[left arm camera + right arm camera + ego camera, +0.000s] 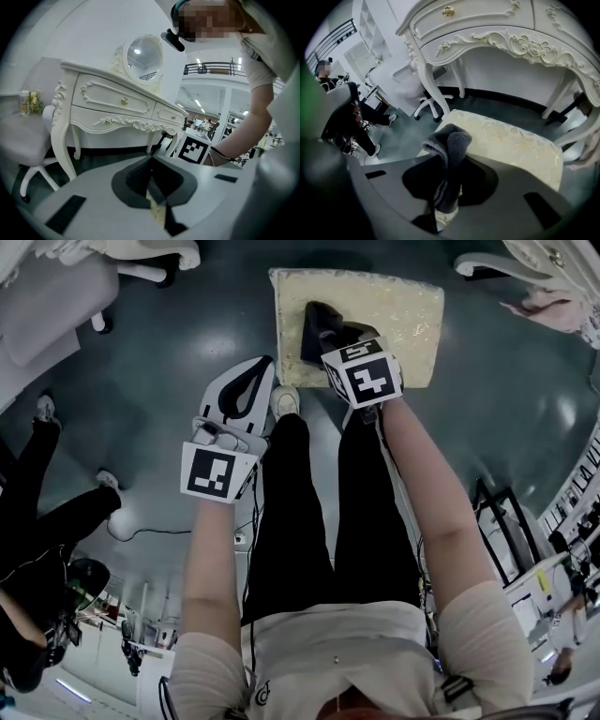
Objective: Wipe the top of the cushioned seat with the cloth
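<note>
The cream cushioned seat (403,310) lies at the top centre of the head view, and its patterned top (511,145) fills the middle of the right gripper view. My right gripper (330,334) is shut on a dark grey cloth (314,322) over the seat's near left part. The cloth (449,154) stands bunched up between the jaws, its folded end above the tips. My left gripper (269,362) hangs over the floor just left of the seat's near corner. Its jaws meet at the tips (152,155) with nothing between them.
A white carved dressing table (497,28) with a round mirror (143,56) stands behind the seat. A white chair (26,140) is to its left. A person in black (42,521) stands at the left. My own legs (309,512) are just before the seat.
</note>
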Demonstrator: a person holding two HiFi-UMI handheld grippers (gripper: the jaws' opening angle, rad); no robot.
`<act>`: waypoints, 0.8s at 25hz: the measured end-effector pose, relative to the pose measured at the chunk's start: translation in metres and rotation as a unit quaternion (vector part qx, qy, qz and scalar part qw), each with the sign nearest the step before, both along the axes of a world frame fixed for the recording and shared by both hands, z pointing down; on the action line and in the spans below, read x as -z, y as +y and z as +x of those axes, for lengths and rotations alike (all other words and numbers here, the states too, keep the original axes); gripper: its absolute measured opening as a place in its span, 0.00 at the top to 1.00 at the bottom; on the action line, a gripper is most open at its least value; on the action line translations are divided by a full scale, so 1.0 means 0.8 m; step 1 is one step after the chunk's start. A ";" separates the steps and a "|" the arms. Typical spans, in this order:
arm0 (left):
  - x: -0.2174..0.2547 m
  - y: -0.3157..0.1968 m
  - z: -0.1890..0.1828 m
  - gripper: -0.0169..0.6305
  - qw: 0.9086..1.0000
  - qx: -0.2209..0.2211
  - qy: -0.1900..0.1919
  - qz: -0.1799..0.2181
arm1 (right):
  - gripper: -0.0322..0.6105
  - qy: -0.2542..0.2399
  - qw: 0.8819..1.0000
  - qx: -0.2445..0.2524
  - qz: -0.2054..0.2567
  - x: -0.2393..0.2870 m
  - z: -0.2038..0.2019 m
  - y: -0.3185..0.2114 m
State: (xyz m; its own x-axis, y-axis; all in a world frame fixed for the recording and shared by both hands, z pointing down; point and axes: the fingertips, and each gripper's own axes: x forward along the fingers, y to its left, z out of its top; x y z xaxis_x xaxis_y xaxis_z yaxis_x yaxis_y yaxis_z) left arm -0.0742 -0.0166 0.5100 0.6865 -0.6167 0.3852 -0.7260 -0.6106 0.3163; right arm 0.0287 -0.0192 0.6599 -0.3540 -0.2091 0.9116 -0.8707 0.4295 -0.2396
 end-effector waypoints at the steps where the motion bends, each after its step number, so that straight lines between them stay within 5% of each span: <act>1: 0.000 -0.001 0.007 0.96 1.000 0.000 -0.002 0.001 | 0.83 0.000 1.000 -0.002 -0.001 0.000 0.009 0.000; 20: 0.009 0.000 0.165 0.96 1.000 -0.018 0.023 0.005 | 0.82 0.036 0.998 -0.057 0.000 -0.006 0.199 0.015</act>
State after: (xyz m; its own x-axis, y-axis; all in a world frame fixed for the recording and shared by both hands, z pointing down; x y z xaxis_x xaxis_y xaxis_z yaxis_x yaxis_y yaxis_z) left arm 0.0580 -0.0167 0.5030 0.7255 -0.5949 0.3460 -0.6880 -0.6397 0.3427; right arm 0.1881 -0.0070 0.6645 -0.2610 -0.2454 0.9336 -0.9292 0.3262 -0.1740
